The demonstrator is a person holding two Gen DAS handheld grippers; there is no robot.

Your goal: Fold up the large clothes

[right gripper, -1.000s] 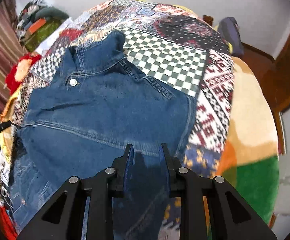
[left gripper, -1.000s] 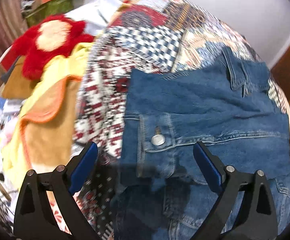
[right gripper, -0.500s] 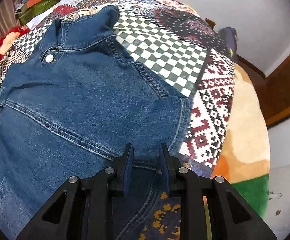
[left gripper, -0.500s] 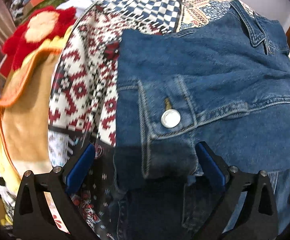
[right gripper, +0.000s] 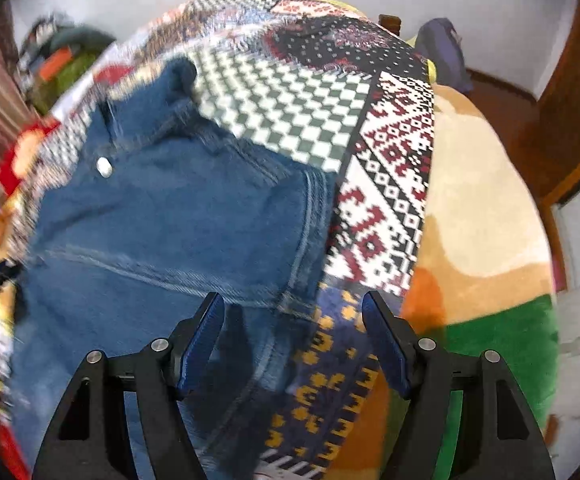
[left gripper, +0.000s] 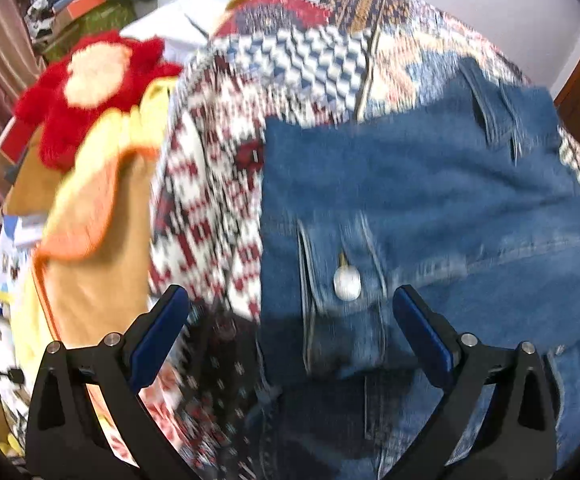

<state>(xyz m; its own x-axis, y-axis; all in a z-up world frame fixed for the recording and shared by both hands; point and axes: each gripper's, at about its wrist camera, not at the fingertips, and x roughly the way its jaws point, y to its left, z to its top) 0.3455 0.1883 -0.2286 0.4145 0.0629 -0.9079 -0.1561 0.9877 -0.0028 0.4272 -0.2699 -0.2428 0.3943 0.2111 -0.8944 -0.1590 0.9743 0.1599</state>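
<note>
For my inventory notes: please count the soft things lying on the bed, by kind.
Denim jacket: 1
Patchwork bedcover: 1
Red plush toy: 1
Yellow-orange blanket: 1
Total: 4

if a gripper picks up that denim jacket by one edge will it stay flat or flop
The denim jacket would probably flop: it already lies in soft folds on the patchwork bedspread. Its thick seams and metal button suggest it is fairly heavy, so a one-edge grip may sag. It seems unlikely to slide.
</note>
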